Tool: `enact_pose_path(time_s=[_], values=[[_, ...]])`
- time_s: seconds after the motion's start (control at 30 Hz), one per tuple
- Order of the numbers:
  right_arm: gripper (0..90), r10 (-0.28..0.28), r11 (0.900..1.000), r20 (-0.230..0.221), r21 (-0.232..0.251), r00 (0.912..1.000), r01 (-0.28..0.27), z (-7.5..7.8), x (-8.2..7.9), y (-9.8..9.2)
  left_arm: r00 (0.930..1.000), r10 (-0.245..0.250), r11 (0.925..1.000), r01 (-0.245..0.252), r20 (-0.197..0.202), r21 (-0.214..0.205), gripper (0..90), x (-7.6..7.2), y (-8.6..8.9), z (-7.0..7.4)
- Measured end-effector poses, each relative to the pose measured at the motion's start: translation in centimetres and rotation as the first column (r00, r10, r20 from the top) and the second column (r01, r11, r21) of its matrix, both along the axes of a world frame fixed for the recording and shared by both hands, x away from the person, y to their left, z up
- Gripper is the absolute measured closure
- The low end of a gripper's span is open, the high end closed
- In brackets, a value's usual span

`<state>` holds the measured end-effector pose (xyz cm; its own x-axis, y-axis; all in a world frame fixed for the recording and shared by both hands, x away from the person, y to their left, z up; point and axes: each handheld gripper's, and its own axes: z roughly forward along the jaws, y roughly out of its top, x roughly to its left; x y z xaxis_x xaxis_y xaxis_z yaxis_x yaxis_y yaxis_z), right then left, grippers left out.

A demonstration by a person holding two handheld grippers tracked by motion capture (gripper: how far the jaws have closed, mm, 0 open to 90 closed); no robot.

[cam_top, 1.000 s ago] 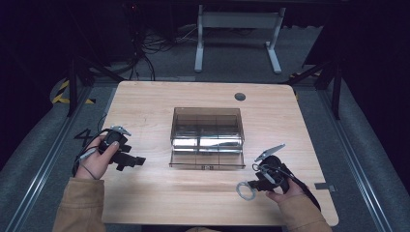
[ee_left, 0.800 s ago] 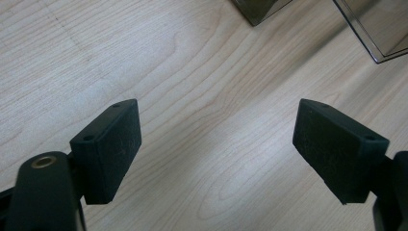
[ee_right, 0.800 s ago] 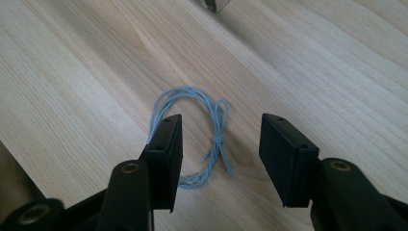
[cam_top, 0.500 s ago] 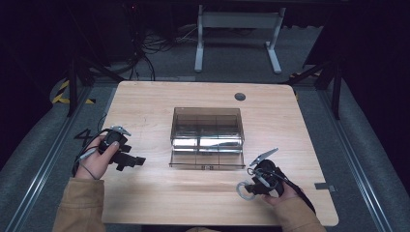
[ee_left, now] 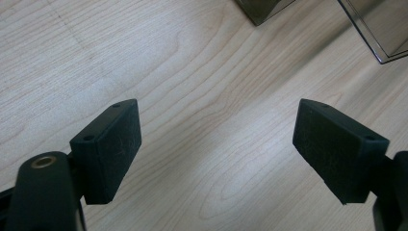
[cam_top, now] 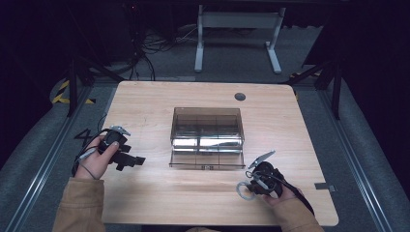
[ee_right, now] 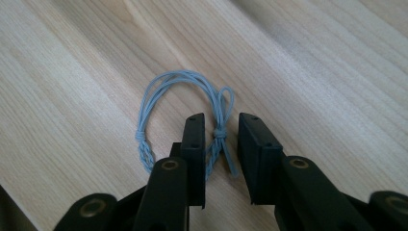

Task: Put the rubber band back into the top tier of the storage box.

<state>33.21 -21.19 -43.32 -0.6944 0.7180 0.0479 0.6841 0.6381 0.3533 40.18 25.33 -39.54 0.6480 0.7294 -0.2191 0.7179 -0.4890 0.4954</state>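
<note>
Narrowing around a knotted cord loop (ee_right: 192,103) — right tool (ee_right: 220,127) just closing, pads not yet pressing; left tool (ee_left: 216,144) gapes wide, empty.

Wooden table (cam_top: 145,203), grey floor (cam_top: 232,58) — dark room

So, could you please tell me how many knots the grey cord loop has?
2: one knot lies between the right claw's jaws; the other knot sits at the cord loop's left side.

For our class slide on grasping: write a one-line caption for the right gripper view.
Right gripper, jaws just closing, straddles the knotted end of a grey cord loop on the wooden table, pads not yet pressing.
</note>
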Motion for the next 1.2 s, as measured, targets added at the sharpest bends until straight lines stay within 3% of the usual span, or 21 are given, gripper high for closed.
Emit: enact_pose_path(time_s=[0.13,0.67,1.2], values=[[84.1,0.007,0.9997,0.009,-0.023,0.9999,-0.006,0.0,-0.2,0.2,1.0,-0.002,1.0,0.002,-0.001,-0.001,18.1,0.0,0.0,0.0],[85.3,0.006,0.9995,0.007,-0.03,1.0,-0.006,0.2,-0.2,0.3,1.0,0.005,1.0,-0.005,0.0,0.0,18.0,0.0,0.0,0.0],[85.3,0.009,1.0,0.039,0.003,0.9992,-0.009,2.1,-0.5,0.0,1.0,0.007,1.0,-0.007,0.0,0.001,18.0,0.1,0.1,0.0]])
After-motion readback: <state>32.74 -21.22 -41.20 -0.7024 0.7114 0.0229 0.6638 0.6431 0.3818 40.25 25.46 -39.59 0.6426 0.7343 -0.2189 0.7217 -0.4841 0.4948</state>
